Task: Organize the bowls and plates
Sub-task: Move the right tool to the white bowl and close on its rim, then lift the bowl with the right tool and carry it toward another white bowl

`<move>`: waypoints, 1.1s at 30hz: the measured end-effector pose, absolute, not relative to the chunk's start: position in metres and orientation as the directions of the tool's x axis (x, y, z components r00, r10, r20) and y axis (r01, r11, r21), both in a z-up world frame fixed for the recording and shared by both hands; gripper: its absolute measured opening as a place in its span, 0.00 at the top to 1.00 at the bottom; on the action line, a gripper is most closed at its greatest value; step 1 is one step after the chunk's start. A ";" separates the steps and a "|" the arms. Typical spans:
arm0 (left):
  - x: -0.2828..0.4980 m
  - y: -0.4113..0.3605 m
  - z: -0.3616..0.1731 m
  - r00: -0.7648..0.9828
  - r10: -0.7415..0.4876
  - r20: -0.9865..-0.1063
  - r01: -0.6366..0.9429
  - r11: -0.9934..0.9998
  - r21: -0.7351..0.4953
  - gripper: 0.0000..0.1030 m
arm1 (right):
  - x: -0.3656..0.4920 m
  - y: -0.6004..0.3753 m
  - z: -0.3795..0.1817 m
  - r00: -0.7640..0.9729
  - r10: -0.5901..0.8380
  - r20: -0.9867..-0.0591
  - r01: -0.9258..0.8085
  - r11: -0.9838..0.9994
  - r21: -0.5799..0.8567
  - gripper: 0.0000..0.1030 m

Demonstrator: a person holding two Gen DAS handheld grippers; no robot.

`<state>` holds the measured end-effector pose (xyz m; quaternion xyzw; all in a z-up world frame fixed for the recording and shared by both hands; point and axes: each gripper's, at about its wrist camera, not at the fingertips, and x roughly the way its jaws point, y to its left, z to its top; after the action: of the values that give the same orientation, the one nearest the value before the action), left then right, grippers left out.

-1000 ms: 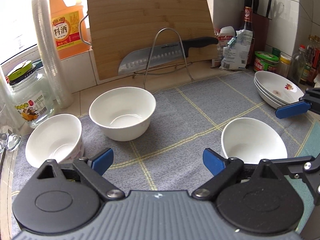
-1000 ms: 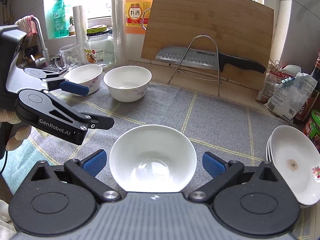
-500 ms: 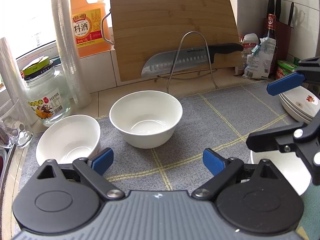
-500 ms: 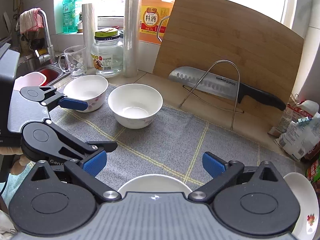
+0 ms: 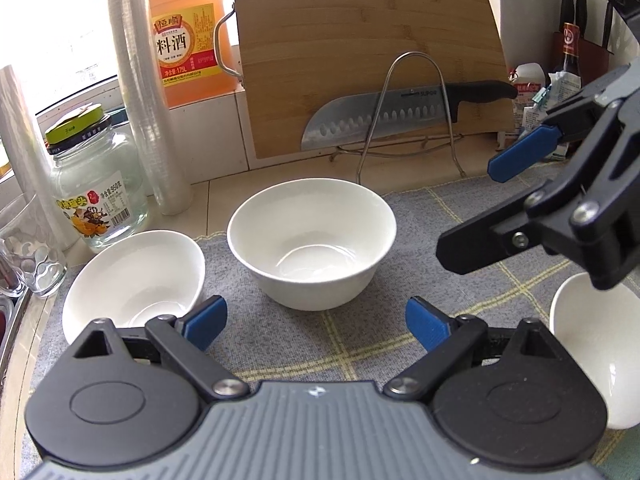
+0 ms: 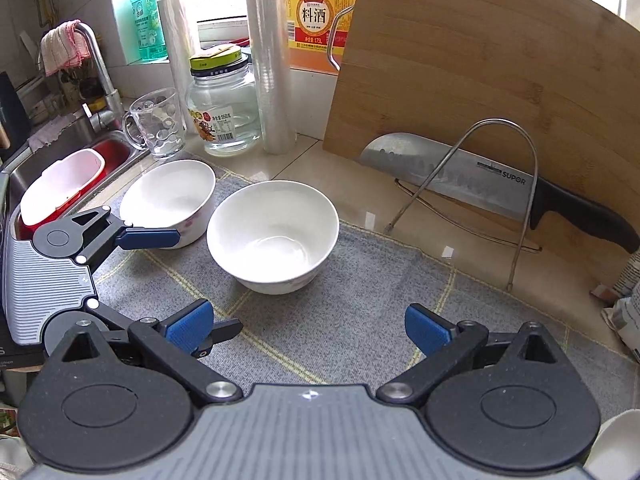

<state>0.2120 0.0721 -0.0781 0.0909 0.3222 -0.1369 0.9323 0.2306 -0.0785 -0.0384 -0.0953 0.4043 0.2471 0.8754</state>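
Note:
Three white bowls stand on a grey cloth (image 5: 420,232). The middle bowl (image 5: 312,240) (image 6: 272,236) sits upright just ahead of both grippers. A second bowl (image 5: 132,280) (image 6: 168,196) stands to its left, close to the sink. The third bowl (image 5: 592,340) (image 6: 616,440) is at the near right, partly hidden by gripper parts. My left gripper (image 5: 316,322) (image 6: 188,284) is open and empty, its fingers short of the middle bowl. My right gripper (image 6: 308,324) (image 5: 492,204) is also open and empty, hovering above the cloth right of that bowl.
A wooden cutting board (image 6: 480,80) leans on the wall, with a knife (image 6: 480,184) on a wire rack in front. A glass jar (image 5: 92,188), stacked plastic cups (image 5: 148,100), a cooking wine bottle (image 5: 188,40) and a glass mug (image 6: 156,124) stand at the back left. The sink (image 6: 64,184) lies left.
My right gripper has swung left, away from the near bowl and the plates, and now faces the two left bowls. My left gripper has edged closer to the middle bowl.

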 end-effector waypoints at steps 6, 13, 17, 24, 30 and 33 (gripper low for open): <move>0.221 0.068 -0.085 0.750 -0.193 -0.632 0.318 0.944 0.089 0.07 | 0.255 -0.072 -0.046 0.505 0.388 -0.771 -0.545 0.836 0.064 0.00; 0.227 0.063 -0.089 0.761 -0.184 -0.622 0.319 0.941 0.112 0.07 | 0.277 -0.058 -0.052 0.473 0.414 -0.778 -0.584 0.808 0.075 0.00; 0.230 0.061 -0.091 0.765 -0.178 -0.619 0.316 0.941 0.120 0.07 | 0.288 -0.052 -0.056 0.457 0.421 -0.783 -0.603 0.794 0.075 0.00; 0.233 0.062 -0.091 0.779 -0.172 -0.603 0.305 0.944 0.124 0.08 | 0.308 -0.046 -0.060 0.434 0.439 -0.787 -0.623 0.777 0.090 0.01; 0.234 0.064 -0.090 0.787 -0.175 -0.592 0.300 0.946 0.120 0.09 | 0.323 -0.040 -0.063 0.411 0.455 -0.790 -0.636 0.764 0.109 0.07; 0.233 0.063 -0.090 0.793 -0.176 -0.583 0.297 0.948 0.118 0.11 | 0.327 -0.038 -0.066 0.402 0.460 -0.792 -0.640 0.760 0.117 0.10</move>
<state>0.2327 0.0632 -0.0897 0.1022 0.2958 -0.1254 0.9414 0.3268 -0.0379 -0.0661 -0.1031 0.4355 0.3310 0.8308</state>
